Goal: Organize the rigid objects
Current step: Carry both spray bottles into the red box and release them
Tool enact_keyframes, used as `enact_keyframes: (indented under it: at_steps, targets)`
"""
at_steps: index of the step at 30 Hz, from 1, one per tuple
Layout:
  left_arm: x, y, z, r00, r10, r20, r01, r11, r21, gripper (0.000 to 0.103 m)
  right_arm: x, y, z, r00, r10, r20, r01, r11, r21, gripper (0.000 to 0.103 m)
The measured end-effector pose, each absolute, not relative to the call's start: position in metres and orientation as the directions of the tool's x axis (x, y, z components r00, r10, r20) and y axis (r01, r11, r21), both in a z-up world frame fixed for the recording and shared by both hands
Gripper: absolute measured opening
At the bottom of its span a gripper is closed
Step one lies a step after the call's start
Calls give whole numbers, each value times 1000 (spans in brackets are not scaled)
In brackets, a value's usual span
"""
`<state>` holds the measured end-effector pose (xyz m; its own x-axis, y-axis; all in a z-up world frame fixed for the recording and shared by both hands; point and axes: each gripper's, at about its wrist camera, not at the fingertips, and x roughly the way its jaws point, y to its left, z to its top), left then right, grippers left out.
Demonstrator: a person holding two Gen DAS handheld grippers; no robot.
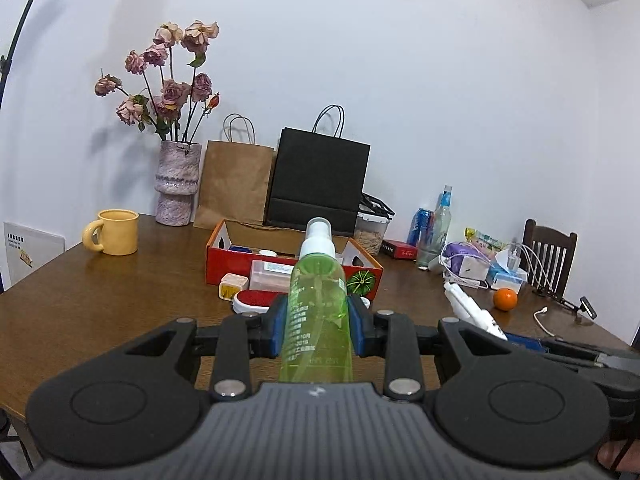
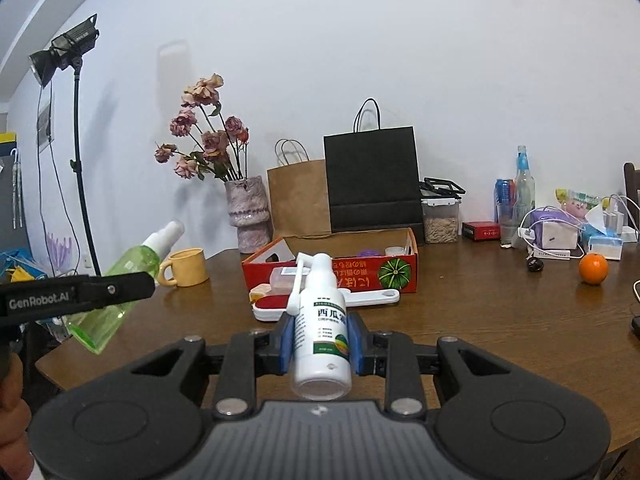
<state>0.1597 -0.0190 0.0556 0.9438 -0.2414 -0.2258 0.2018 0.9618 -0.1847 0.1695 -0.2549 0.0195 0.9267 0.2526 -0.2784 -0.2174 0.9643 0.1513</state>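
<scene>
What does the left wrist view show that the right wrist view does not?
Only the left wrist view shows the dark wooden chair at the table's far right. Only the right wrist view shows the black studio light on its stand. Both show the green translucent spray bottle clamped in the left gripper, the red cardboard box, and the white spray bottle in the right gripper.

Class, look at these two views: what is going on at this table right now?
A person is tidying with a handheld gripper in each hand. The left gripper is shut on a green spray bottle, held above the wooden table. The right gripper is shut on a white spray bottle. Both point toward the red cardboard box, which already holds small items. Neither bottle is in the box yet.
</scene>
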Motion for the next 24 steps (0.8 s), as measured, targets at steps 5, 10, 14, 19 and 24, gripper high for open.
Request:
enact_keyframes:
  at_steps: [5,10,14,19,24]
  targets:
    - [173,-21,54,941,-245,-236,202,961,-189,31,178,-259,16,923,258,-284,-214,961,176,27]
    - [214,-21,58,930,-266,-252,213,952,-220,31,212,-264,17,916,270,-296,-219,956,196,27]
    - [273,-21,73,919,-299,-259,240,942,-236,31,260,-272,33,908,300,-292,-250,948,197,27]
    - [366,-21,96,904,-308,-296,246,942,-228,31,352,-279,55,889,326,-320,-281,943,181,27]
    - [463,-24,106,850,-359,-385,299,931,-209,31,447,-274,65,845,347,-407,-312,938,150,27]
